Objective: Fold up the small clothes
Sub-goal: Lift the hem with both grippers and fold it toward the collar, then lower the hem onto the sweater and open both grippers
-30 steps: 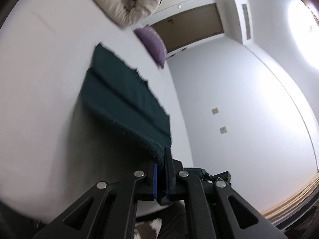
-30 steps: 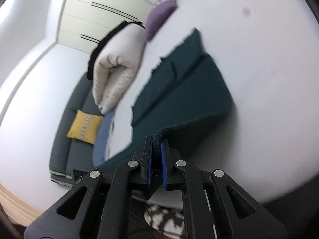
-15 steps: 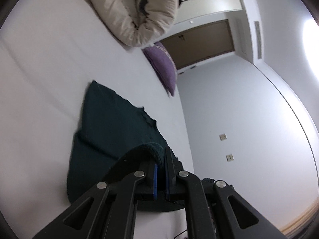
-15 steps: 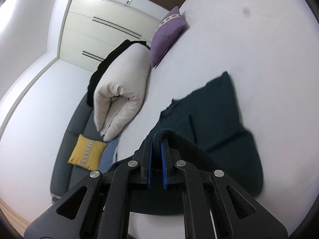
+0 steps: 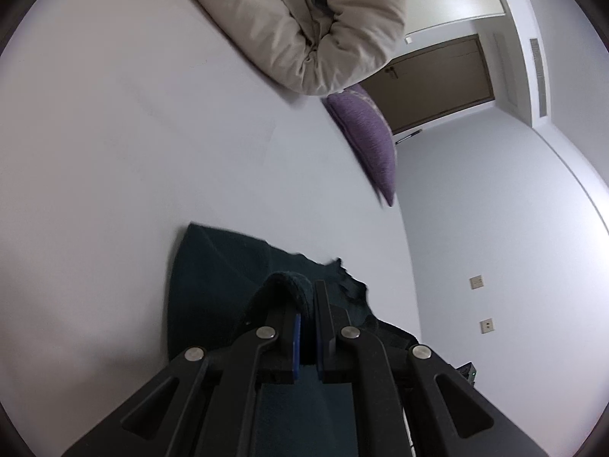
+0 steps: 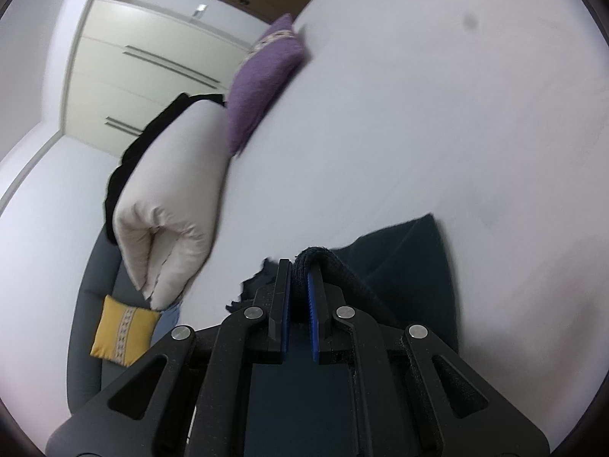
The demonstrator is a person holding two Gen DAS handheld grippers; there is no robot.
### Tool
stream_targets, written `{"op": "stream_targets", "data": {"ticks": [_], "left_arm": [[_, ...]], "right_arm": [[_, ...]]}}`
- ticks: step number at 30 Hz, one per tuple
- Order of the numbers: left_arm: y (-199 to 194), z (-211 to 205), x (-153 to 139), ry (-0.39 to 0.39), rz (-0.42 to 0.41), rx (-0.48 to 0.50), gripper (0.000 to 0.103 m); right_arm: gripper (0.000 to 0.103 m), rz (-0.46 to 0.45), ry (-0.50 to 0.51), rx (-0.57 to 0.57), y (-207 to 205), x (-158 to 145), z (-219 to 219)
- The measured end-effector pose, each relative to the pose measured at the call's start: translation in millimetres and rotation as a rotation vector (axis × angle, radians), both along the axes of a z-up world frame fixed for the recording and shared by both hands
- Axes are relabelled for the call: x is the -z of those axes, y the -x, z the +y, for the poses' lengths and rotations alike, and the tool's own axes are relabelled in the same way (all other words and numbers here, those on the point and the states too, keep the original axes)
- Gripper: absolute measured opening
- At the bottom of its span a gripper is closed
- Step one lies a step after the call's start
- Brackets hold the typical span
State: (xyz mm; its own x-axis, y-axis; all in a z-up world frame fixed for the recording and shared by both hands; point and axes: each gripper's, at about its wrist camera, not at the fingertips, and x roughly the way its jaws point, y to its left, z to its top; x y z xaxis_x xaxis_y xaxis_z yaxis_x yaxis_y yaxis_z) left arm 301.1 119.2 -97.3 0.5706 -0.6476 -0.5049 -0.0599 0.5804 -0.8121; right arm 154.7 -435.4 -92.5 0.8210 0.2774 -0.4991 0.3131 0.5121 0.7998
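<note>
The step in hand looks like the fold-over itself: each gripper carries one end of the near hem of the dark teal garment across the part of it that lies flat on the white bed, so that the cloth doubles onto itself. In the left wrist view the left gripper has its jaws drawn almost together, blue pads clamped on a rolled edge of the fabric that humps up just above and to the left of the tips; the flat part of the garment spreads beyond and to the left of the jaws, its ragged far edge just to their right. In the right wrist view the right gripper is likewise closed narrowly on a thick fold of the same cloth, which arches over the right finger and runs down along it, with the flat panel lying beyond and to the right. The next move, as a judgement, calls for lowering both held corners level with each other near the far edge, keeping the hem taut between them, and only then letting go, since an uneven drop would skew the fold. A cream duvet and a purple cushion lie well beyond the jaws.
</note>
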Motion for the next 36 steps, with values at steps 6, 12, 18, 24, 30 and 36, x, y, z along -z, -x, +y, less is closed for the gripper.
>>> {"op": "stream_targets", "data": {"ticks": [6,12,18,24,30,36], "left_arm": [[-31.5,-13.0,13.3,-0.076,-0.007,0.001,0.007],[-34.0,-10.3,29.1,-0.099,0.03,-0.045,0.053],[-5.2,9.0,7.3,-0.111,-0.029,-0.114,0.067],[24.9,-9.9,-5.1,-0.292,-0.074,-0.049,0.067],[27.7,-19.2,8.2,-0.353,-0.064,-0.008,0.064],[31.1,-16.7,16.7,-0.38,-0.053,0.009,0.05]], "right_arm": [[0.01,0.069,0.009,0.048,-35.6,39.9,-10.1],[0.032,0.088,0.02,0.099,-51.2,62.4,-17.0],[0.048,0.105,0.144,0.142,-32.2,43.0,-19.4],[0.048,0.143,0.291,0.061,-22.0,28.4,2.3],[0.048,0.172,0.526,-0.063,-32.2,16.2,42.2],[0.043,0.246,0.623,-0.116,-39.2,30.1,57.1]]}}
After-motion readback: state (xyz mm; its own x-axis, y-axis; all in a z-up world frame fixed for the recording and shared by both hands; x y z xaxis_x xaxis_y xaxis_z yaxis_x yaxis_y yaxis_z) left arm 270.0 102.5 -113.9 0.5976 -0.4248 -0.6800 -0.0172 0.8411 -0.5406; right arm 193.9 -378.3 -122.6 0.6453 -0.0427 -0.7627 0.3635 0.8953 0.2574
